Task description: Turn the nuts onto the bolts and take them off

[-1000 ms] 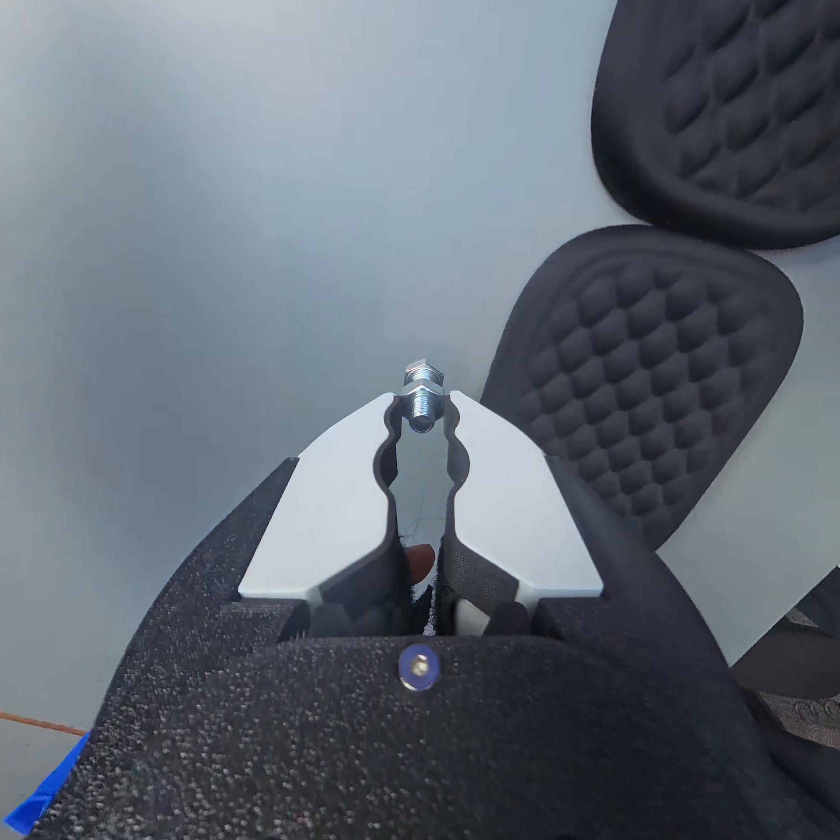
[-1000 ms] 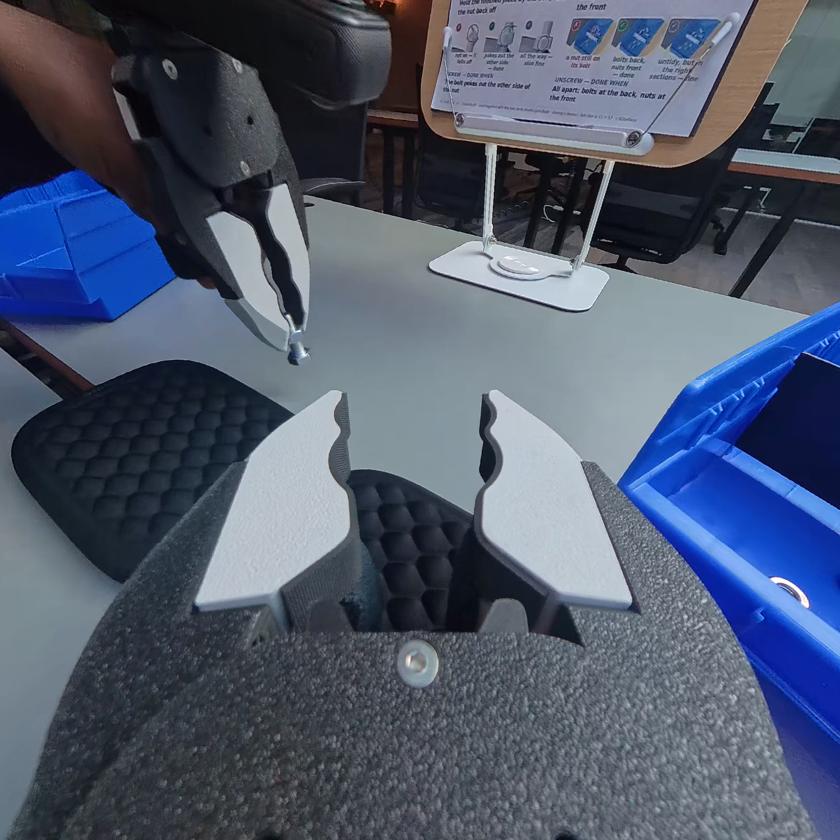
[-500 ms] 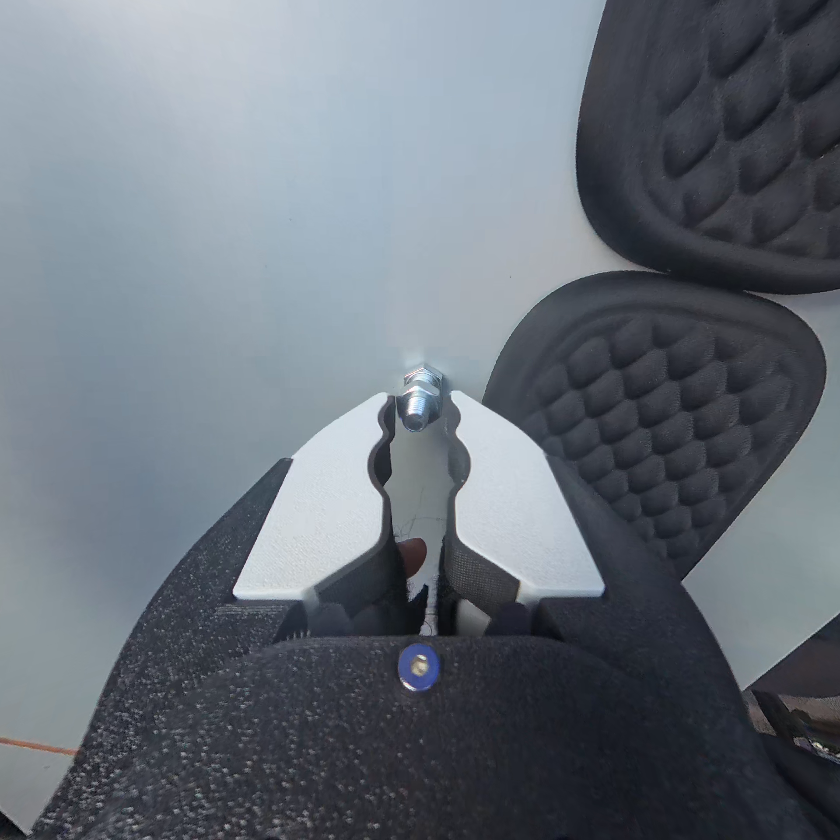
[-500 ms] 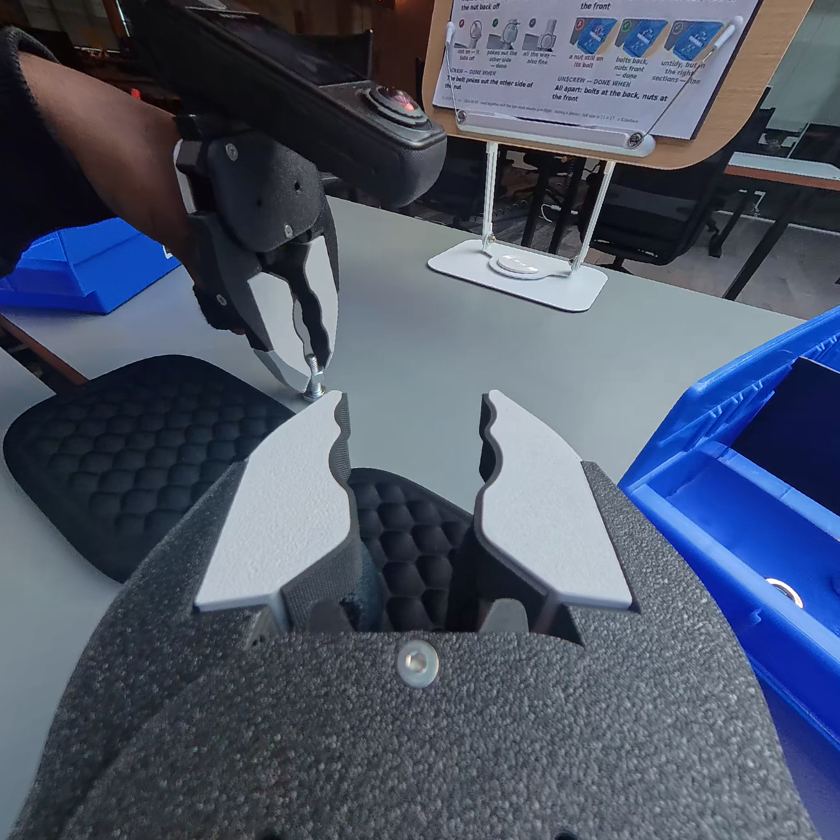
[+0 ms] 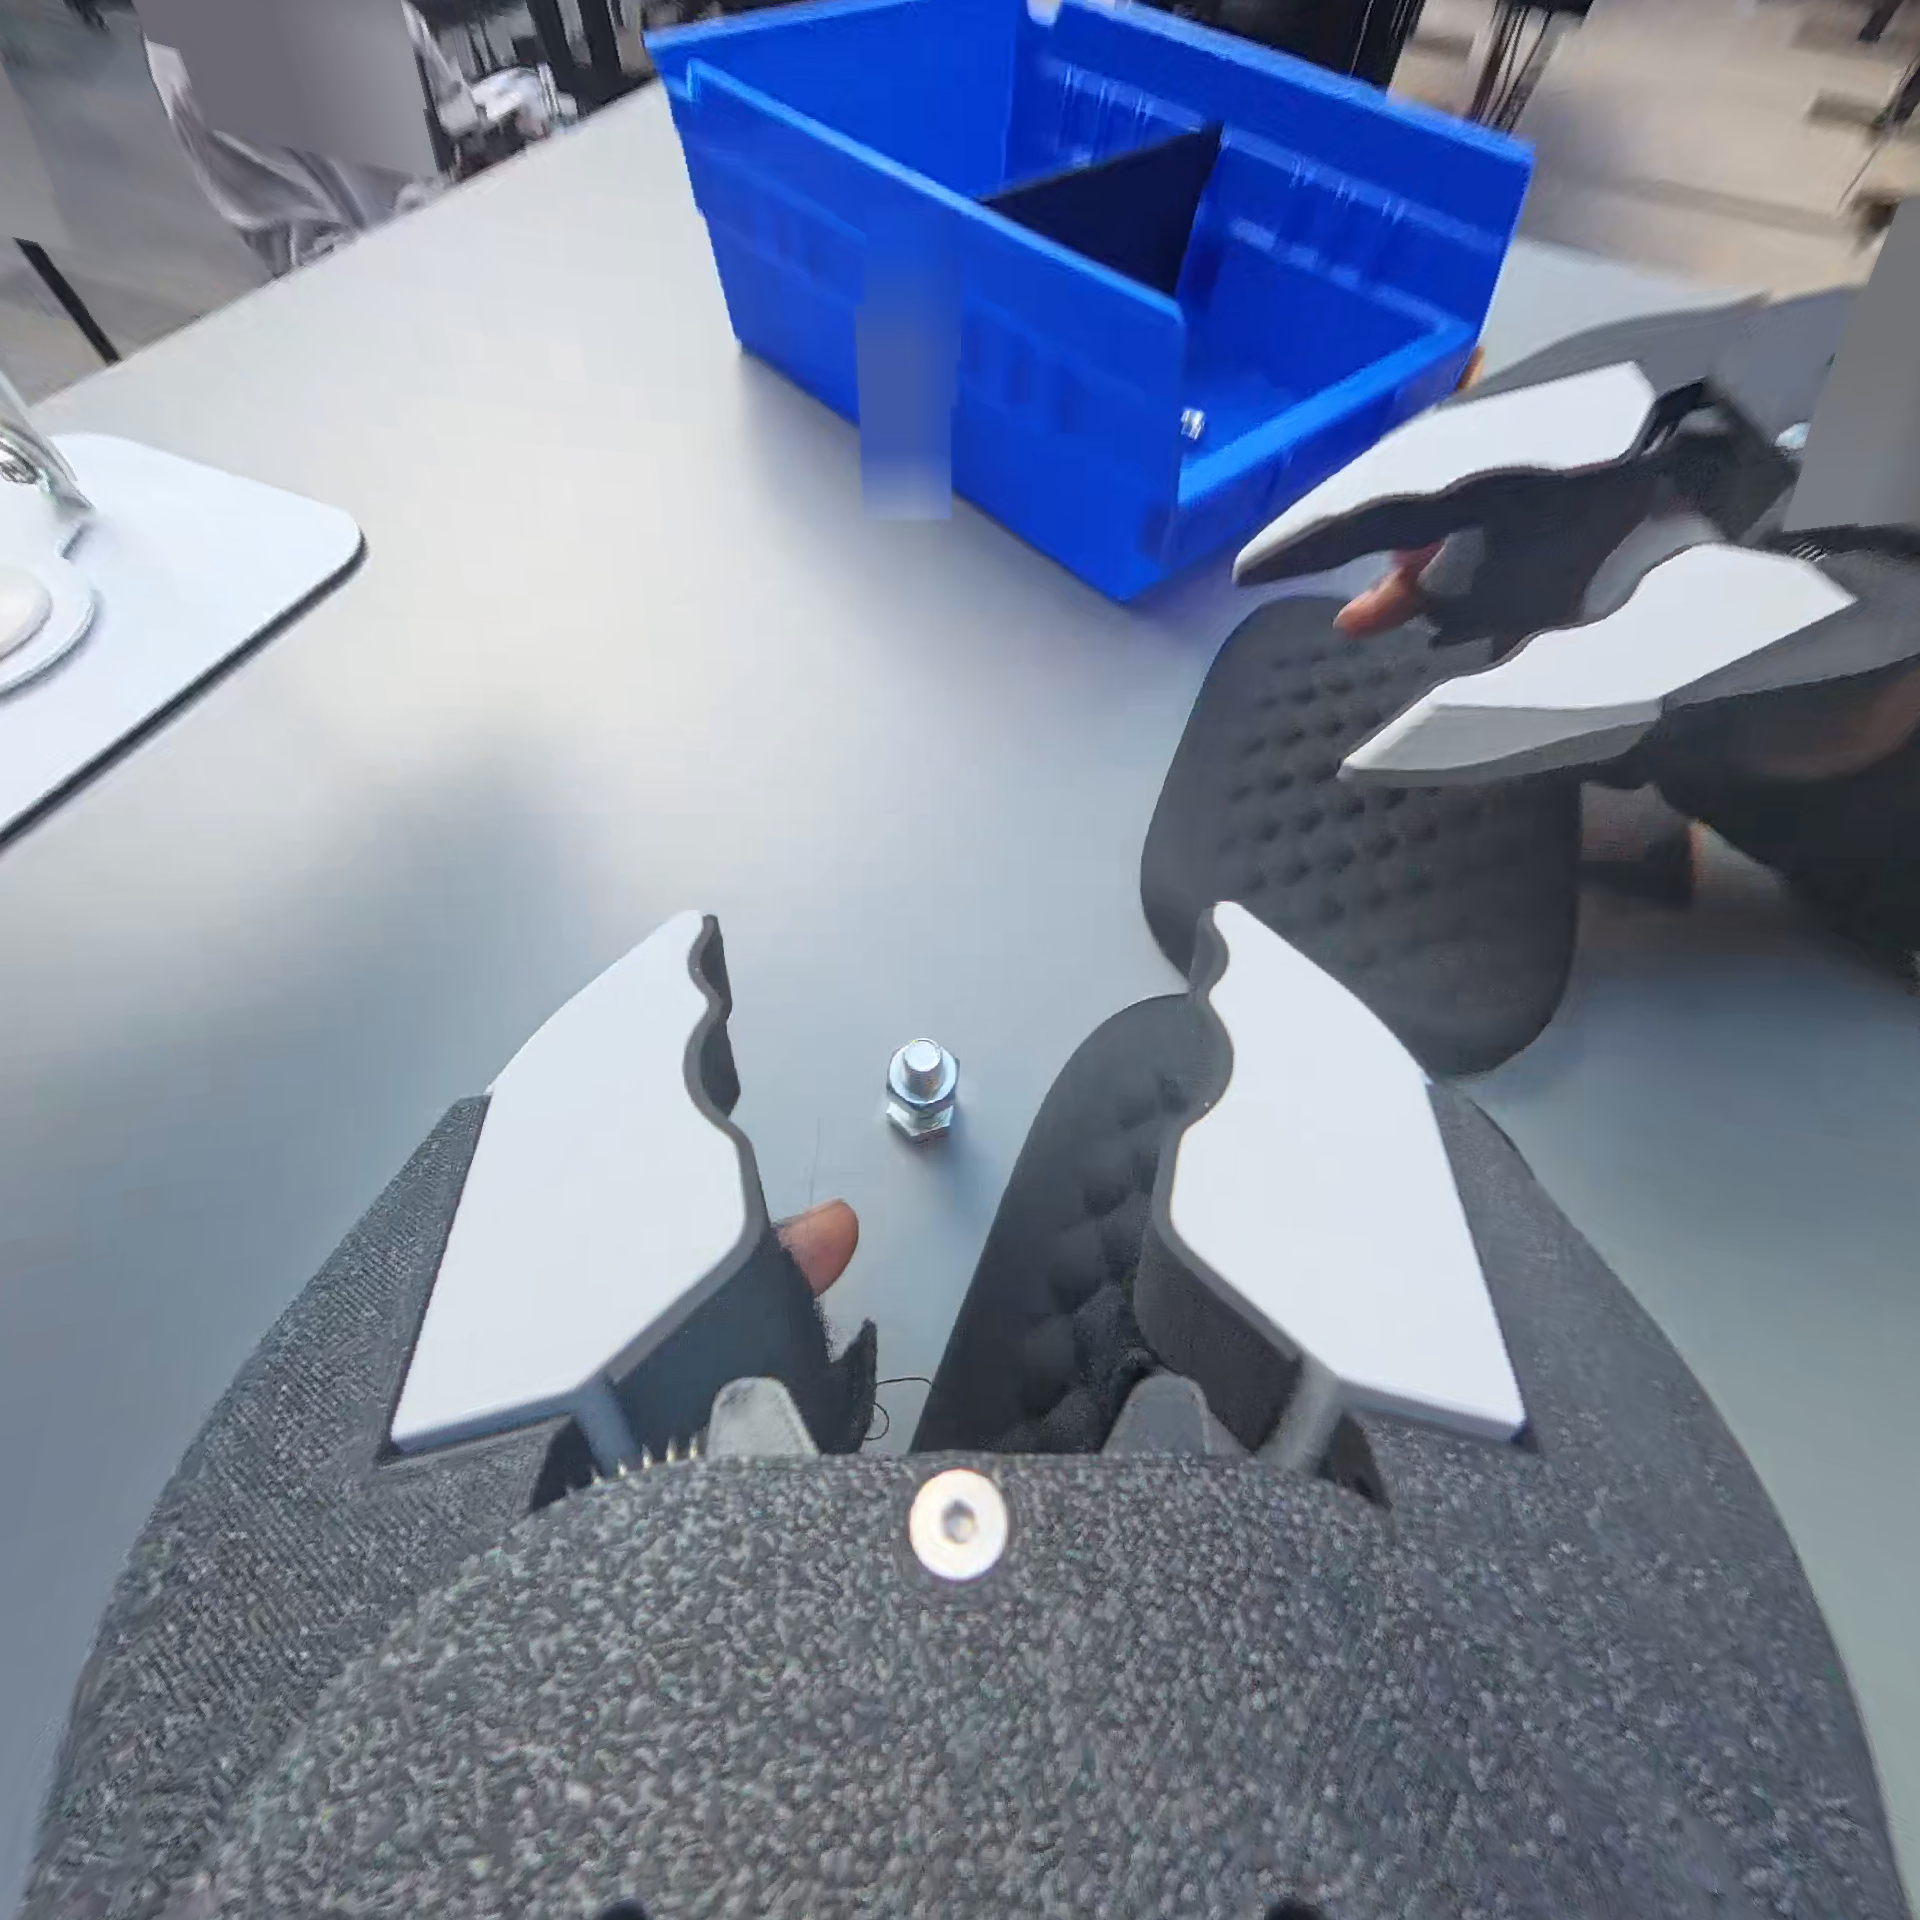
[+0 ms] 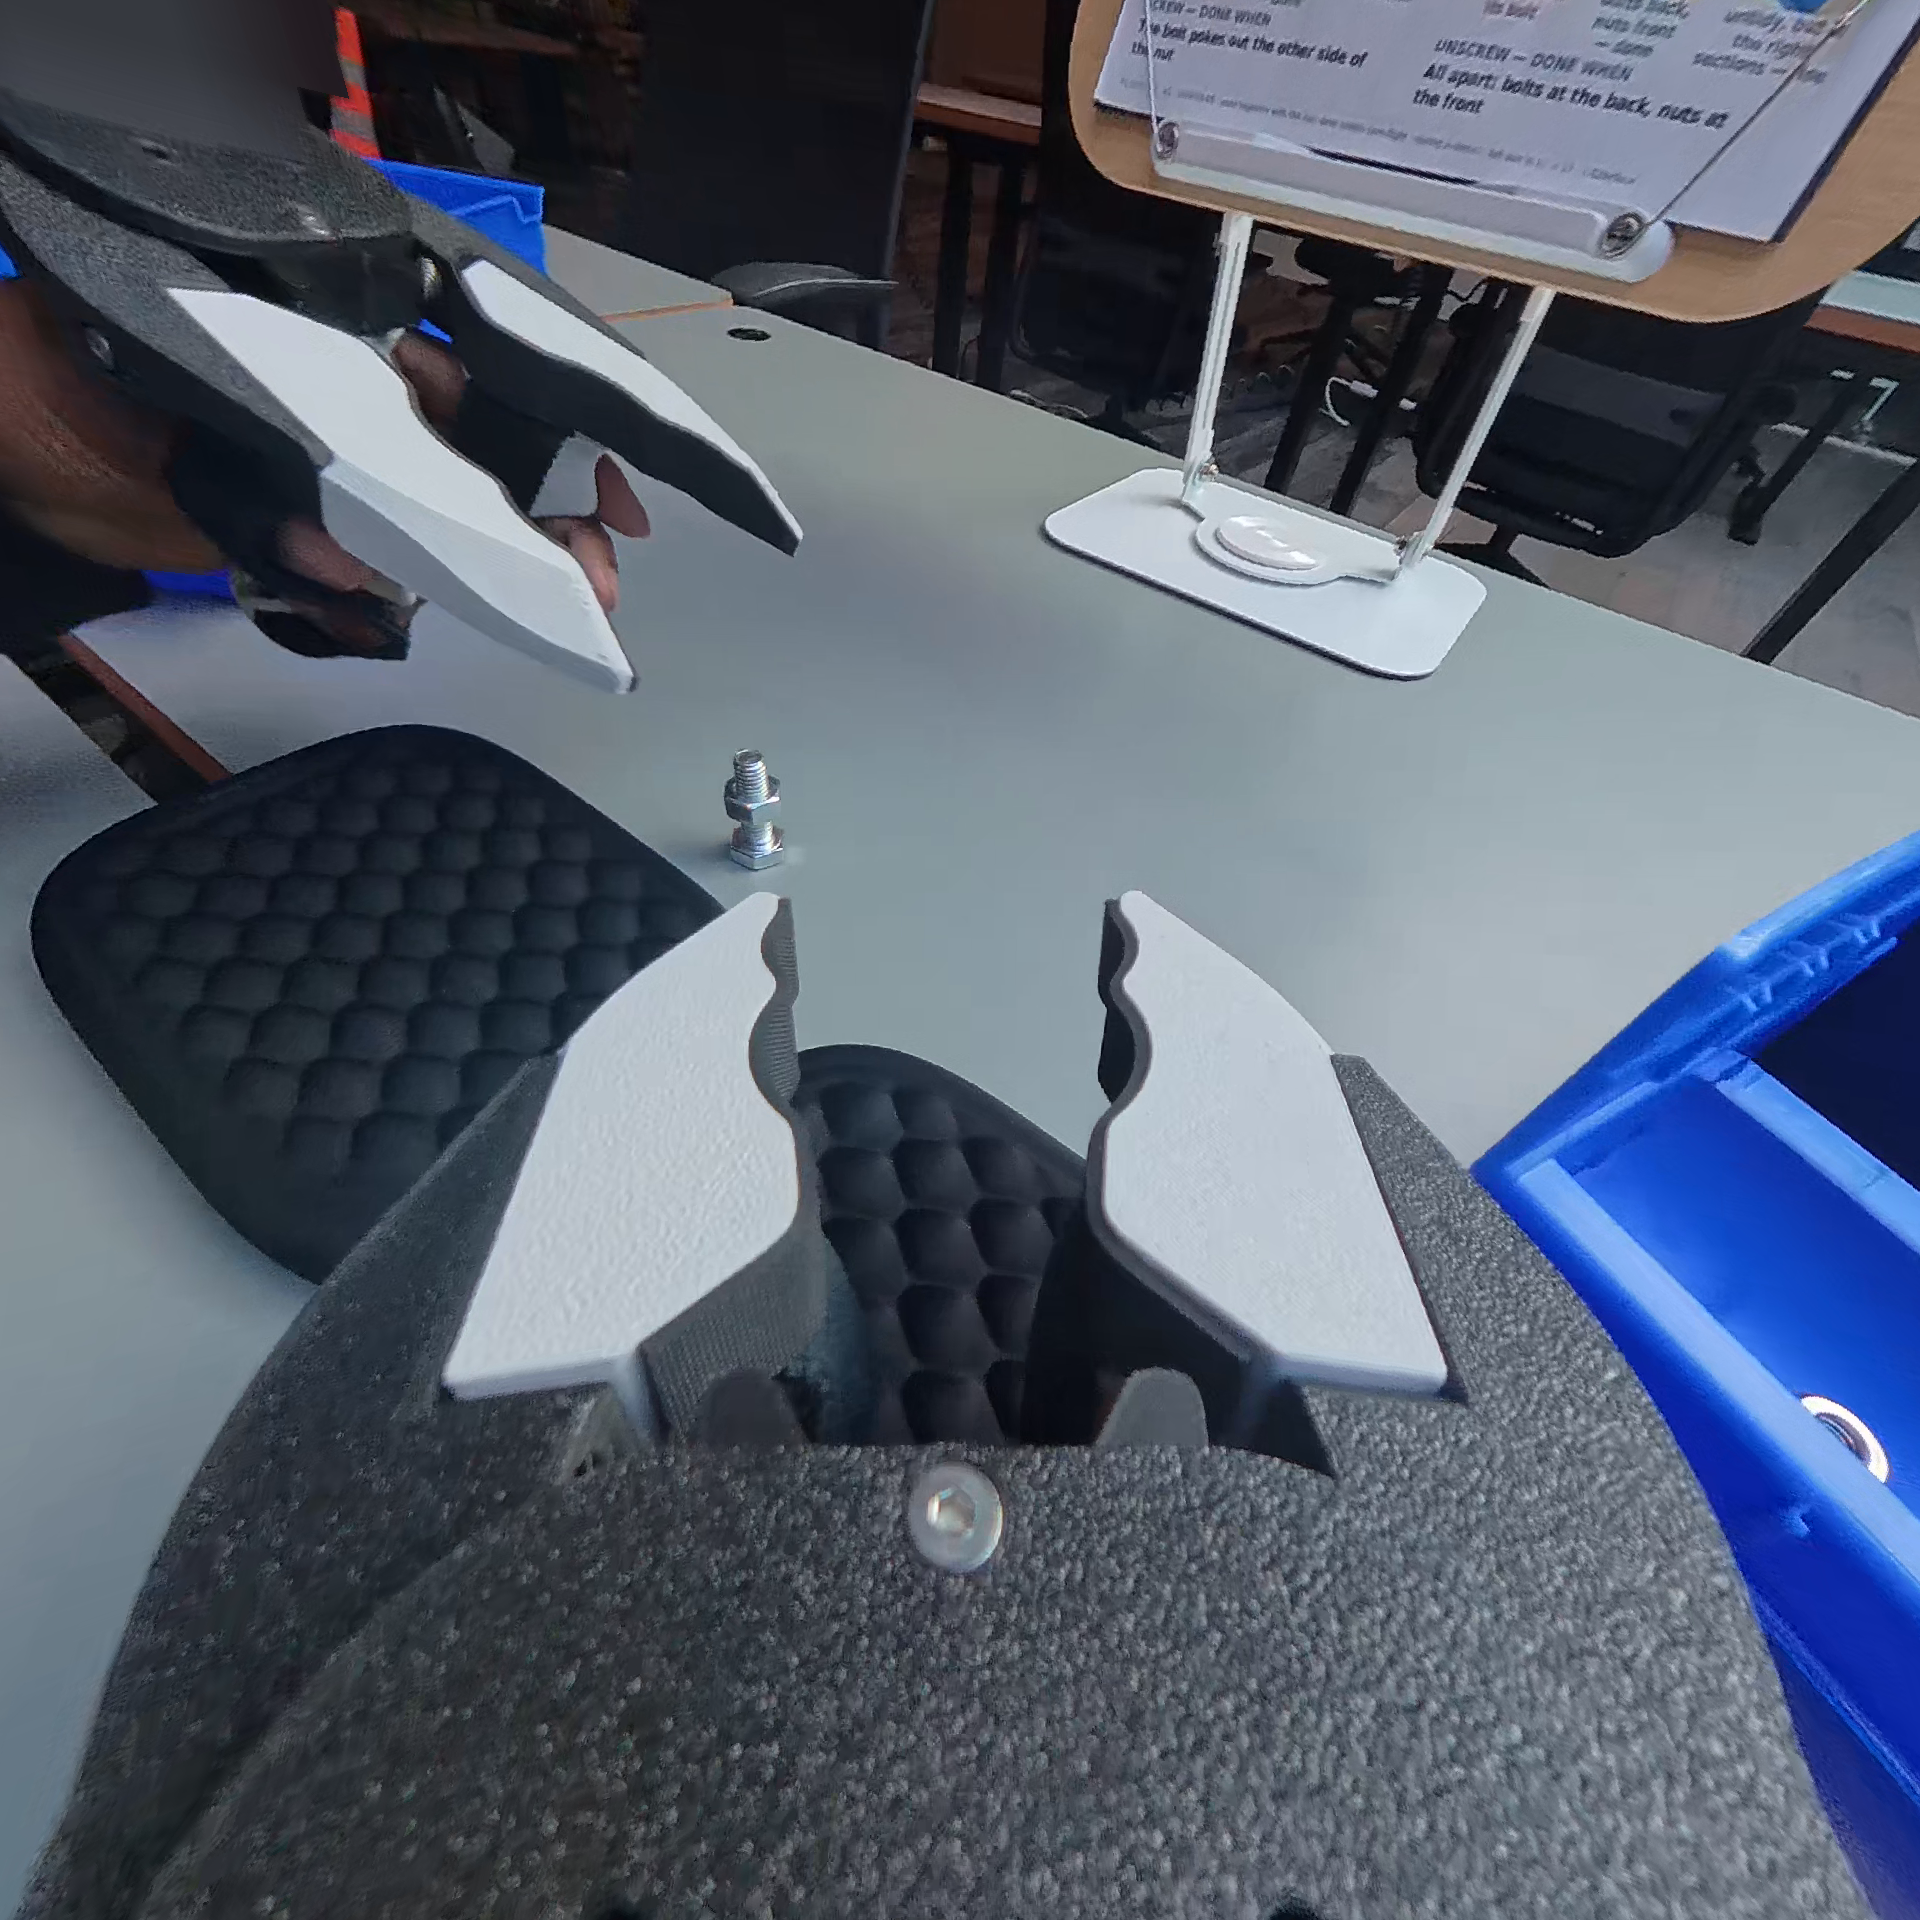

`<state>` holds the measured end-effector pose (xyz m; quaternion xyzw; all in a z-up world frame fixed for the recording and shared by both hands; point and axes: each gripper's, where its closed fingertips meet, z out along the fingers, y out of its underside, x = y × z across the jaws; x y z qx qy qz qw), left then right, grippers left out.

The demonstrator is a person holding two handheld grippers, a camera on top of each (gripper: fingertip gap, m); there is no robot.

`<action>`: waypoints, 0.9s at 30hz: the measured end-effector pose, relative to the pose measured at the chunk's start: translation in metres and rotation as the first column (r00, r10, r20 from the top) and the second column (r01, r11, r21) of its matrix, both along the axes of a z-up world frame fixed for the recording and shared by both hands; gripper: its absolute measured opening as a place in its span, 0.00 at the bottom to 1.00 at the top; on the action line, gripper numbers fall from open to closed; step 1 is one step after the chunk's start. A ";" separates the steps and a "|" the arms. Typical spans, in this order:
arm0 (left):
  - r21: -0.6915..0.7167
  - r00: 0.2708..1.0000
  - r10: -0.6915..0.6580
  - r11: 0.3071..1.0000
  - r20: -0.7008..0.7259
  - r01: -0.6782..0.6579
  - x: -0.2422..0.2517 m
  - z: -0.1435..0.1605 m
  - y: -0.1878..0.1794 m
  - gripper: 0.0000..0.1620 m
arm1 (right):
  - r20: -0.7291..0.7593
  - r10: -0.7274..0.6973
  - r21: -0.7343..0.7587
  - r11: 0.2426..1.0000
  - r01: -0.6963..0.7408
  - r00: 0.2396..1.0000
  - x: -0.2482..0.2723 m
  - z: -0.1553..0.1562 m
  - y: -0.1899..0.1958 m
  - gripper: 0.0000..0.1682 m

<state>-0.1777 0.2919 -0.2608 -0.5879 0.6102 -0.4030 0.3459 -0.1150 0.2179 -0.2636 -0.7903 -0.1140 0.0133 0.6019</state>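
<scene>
The left tongs [image 5: 961, 940] are spread wide and grasp nothing; a bolt [image 5: 921, 1093] with a nut [image 6: 752, 803] threaded partway down its shank stands upright on its head on the grey worktop [image 5: 540, 727], in the gap between the two pale fingers but touching neither. The right tongs [image 6: 945, 925] are likewise released and empty, hovering over a black dimpled pad [image 6: 935, 1195], with the bolt just ahead of their left fingertip. A second black dimpled pad [image 6: 343, 987] lies just left of the bolt. To the right of the right tongs sits a blue divided bin [image 5: 1091, 312], with a small silver part [image 6: 1844, 1436] lying in its near compartment. Farther back on the worktop stands a white stand [image 6: 1278, 582] holding a printed sheet on a wooden board [image 6: 1455, 114]. Beyond the worktop's edge the room is dim, with dark chairs and other tables, and another blue bin [image 6: 468, 197] sits behind the left tongs.
</scene>
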 end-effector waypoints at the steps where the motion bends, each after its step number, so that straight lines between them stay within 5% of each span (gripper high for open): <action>1: -0.031 0.998 0.003 1.000 0.065 -0.001 -0.003 0.003 -0.002 0.54 | -0.001 0.016 -0.014 1.000 -0.016 1.000 -0.002 0.000 0.002 0.33; 7: -0.021 0.935 -0.047 0.998 0.351 0.058 -0.020 0.017 -0.014 0.57 | -0.019 0.202 -0.110 0.973 -0.203 0.979 -0.027 0.009 0.027 0.33; 13: -0.044 0.871 -0.053 0.995 0.488 0.085 -0.032 0.033 -0.013 0.54 | 0.029 0.452 -0.417 0.816 -0.400 0.892 -0.058 -0.021 0.051 0.29; 21: 0.029 0.881 -0.089 0.996 0.465 0.085 -0.032 0.030 -0.020 0.52 | 0.085 0.551 -0.618 0.683 -0.390 0.830 -0.070 -0.062 0.080 0.22; 27: 0.032 0.885 -0.079 0.997 0.459 0.073 -0.031 0.029 -0.019 0.50 | 0.134 0.577 -0.620 0.683 -0.386 0.806 -0.073 -0.069 0.085 0.11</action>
